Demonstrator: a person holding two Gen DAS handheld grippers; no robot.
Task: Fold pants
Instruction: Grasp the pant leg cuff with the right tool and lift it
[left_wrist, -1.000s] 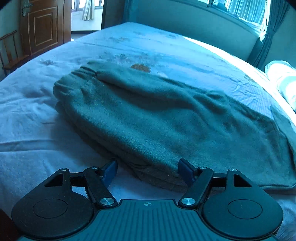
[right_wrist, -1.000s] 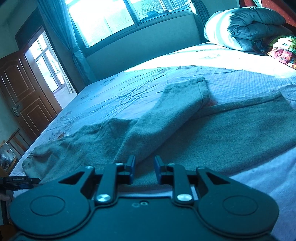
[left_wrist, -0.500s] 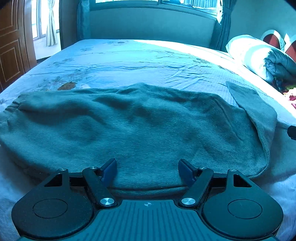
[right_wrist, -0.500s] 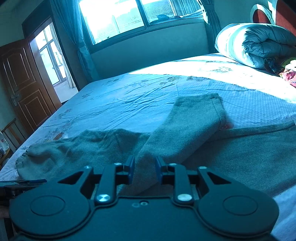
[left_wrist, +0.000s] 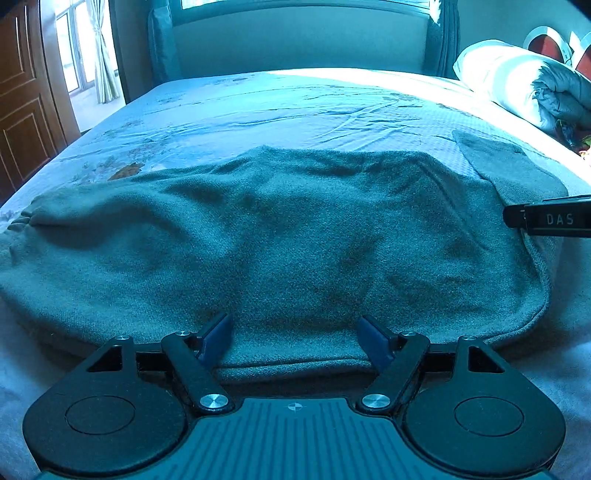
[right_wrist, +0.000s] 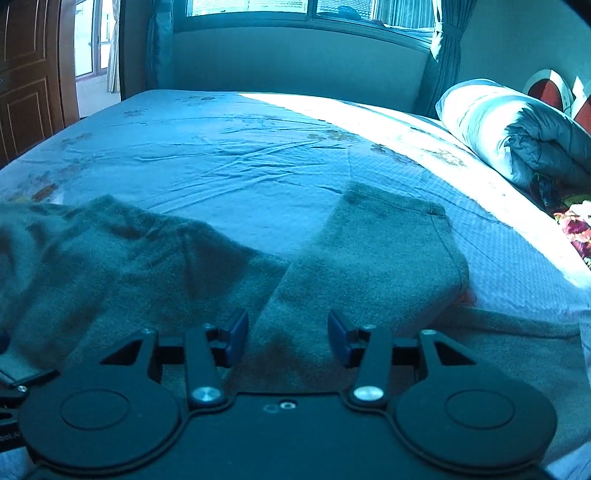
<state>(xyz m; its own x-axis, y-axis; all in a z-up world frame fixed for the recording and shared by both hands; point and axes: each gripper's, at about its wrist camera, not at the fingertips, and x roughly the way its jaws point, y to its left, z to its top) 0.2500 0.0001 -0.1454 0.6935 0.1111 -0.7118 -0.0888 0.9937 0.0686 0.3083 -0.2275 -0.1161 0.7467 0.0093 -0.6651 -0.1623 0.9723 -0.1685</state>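
We hover both grippers, left (left_wrist: 294, 334) with jaws released, right (right_wrist: 284, 334) with jaws opening, over soft, limp pants (left_wrist: 266, 236) on the bed (left_wrist: 295, 107), best pinched at the 6 o'clock hem.

A wide bed (left_wrist: 295, 107) with a pale flowered sheet fills the room, sunlit along its far side. A window (right_wrist: 306, 9) with curtains (right_wrist: 441, 40) spans the far wall, a brown wooden door (left_wrist: 22, 92) stands left, and a rolled quilt (right_wrist: 517, 136) lies at right.
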